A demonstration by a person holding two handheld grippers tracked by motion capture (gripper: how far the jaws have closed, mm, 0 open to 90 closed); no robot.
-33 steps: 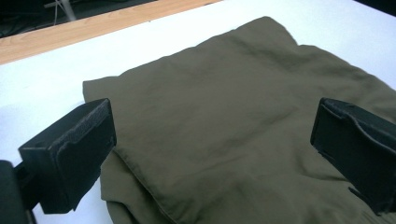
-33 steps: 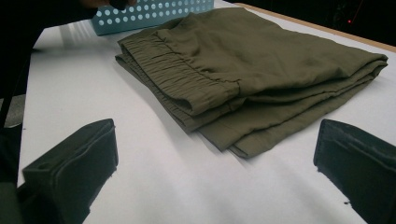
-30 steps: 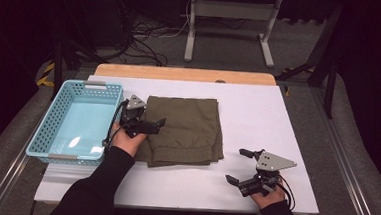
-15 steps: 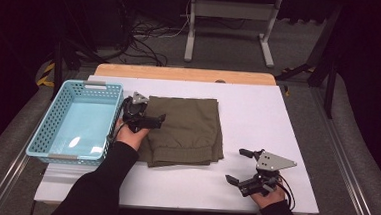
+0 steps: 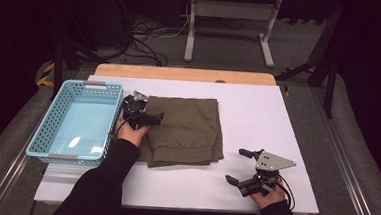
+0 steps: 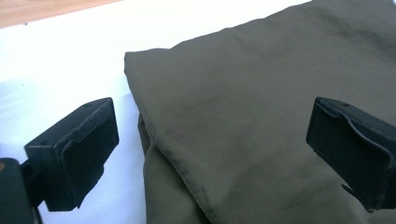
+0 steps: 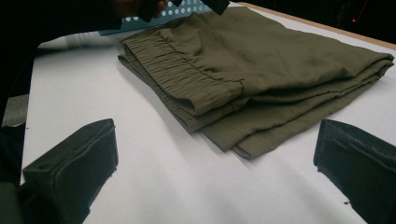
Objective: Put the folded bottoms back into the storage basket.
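Since a second ago, the left gripper (image 5: 150, 116) has crept onto the folded trousers (image 5: 184, 131), jaws wide open astride their near corner. Soft and limp, they want gripping through every layer at once. Ahead of the right gripper's (image 5: 239, 165) open jaws lies their waistband.

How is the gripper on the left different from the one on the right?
The left gripper sits at the near-basket edge of the folded green trousers, while the right gripper rests on the bare white table, apart from them. The right gripper carries a grey three-cornered plate; I see none on the left one. The left gripper is beside the blue basket; the right is far from it. Both are black, hand-held, with jaws wide open.
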